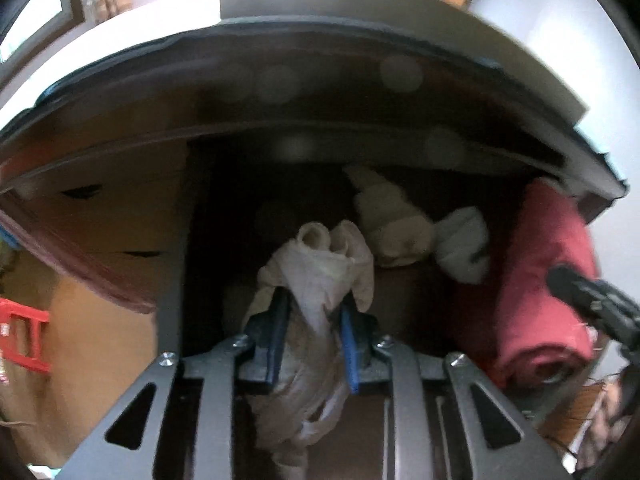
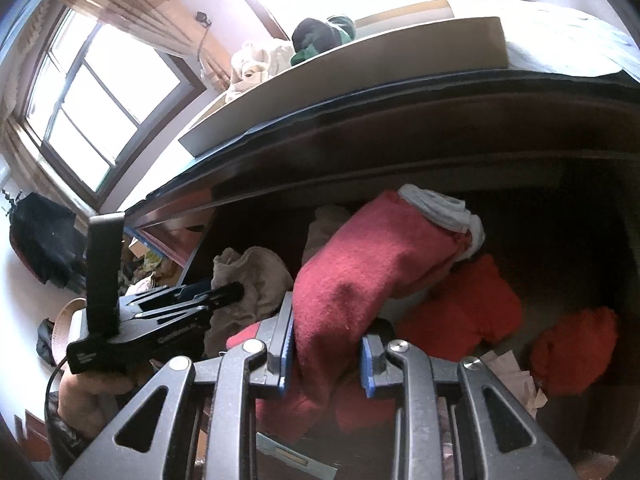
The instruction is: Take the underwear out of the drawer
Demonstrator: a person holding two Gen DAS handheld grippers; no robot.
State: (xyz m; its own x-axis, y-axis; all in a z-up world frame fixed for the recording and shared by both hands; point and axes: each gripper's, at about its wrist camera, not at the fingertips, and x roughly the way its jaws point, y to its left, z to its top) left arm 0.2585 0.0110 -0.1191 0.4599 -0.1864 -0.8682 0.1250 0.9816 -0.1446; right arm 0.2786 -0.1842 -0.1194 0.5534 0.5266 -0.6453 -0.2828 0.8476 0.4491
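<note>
Underwear here is a cream, wrinkly cotton piece [image 1: 320,276], bunched into soft rolls near the drawer's [image 1: 180,280] front edge, and the left gripper [image 1: 314,320] is clamped tight on it. Right gripper [image 2: 328,356] is pinching a thick, fuzzy dark red cloth roll [image 2: 360,276] in the same drawer. So the grab looks done, I reckon; next is lifting both up and out past the front edge without snagging. 2 other pale rolled bundles [image 1: 384,224] sit toward the back.
</note>
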